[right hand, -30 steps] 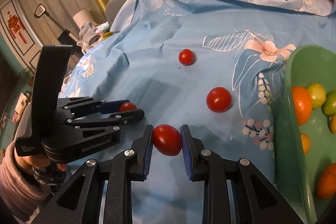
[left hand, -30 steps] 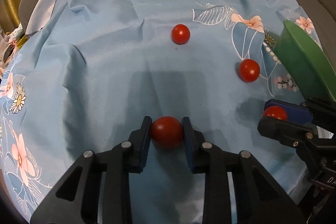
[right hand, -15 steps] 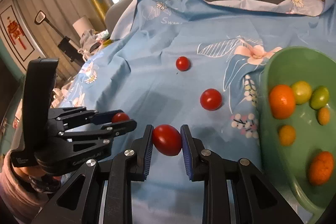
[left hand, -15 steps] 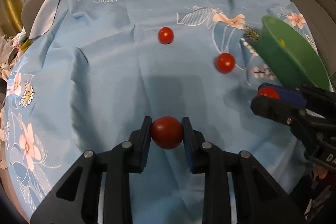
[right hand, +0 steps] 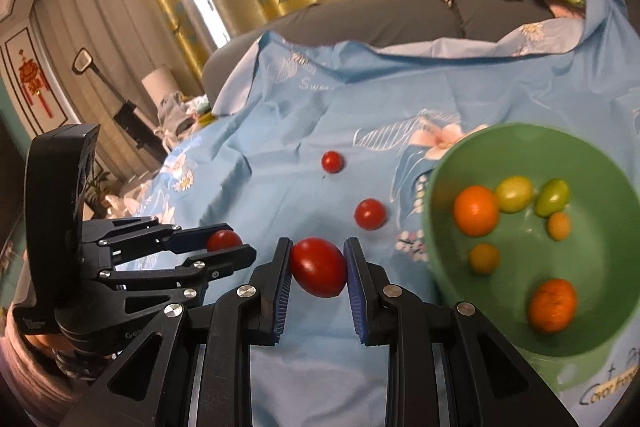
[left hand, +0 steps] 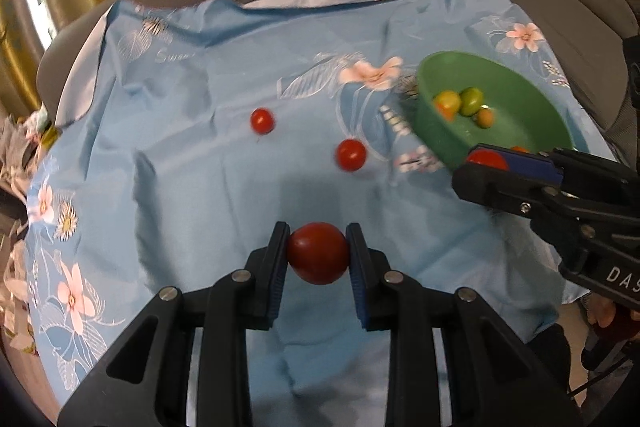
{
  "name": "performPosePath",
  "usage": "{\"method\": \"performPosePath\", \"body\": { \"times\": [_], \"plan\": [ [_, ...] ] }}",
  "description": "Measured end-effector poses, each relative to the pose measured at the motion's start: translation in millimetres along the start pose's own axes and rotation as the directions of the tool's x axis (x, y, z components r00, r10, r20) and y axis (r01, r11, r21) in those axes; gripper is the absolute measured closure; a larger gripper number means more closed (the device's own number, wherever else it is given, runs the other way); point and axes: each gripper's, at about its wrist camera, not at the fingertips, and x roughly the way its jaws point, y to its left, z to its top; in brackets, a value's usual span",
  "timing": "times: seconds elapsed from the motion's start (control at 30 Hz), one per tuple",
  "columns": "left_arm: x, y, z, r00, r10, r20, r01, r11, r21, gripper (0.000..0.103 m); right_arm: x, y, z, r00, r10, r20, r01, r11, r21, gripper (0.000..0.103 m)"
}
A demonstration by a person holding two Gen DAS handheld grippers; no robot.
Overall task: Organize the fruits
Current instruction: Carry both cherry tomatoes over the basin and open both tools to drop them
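Both grippers, left (left hand: pixel 318 259) and right (right hand: pixel 318 261), have risen since before, each still clamping a tomato (left hand: pixel 318 253); the bowl (right hand: pixel 600 155) shows fuller.

Both up off the blue cloth (left hand: pixel 192 187) now, left gripper (left hand: pixel 318 259) and right gripper (right hand: pixel 318 267) each carrying a red tomato higher than a second ago; green bowl (right hand: pixel 440 247) further inside both views, its fruit newly visible from the left wrist, the two loose tomatoes smaller
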Motion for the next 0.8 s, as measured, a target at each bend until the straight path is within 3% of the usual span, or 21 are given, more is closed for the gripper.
{"method": "performPosePath", "body": {
  "times": [0.47,0.8],
  "plan": [
    [-7,-58,33,0.998,-0.040,0.041,0.034,0.988,0.152,0.075,-43,-36,2,0.993,-0.061,0.097,0.055,0.996,0.066,0.075],
    [12,-101,59,0.995,-0.092,0.042,0.079,0.969,0.234,0.075,-61,-73,2,0.981,-0.154,0.122,0.138,0.982,0.130,0.075]
  ]
}}
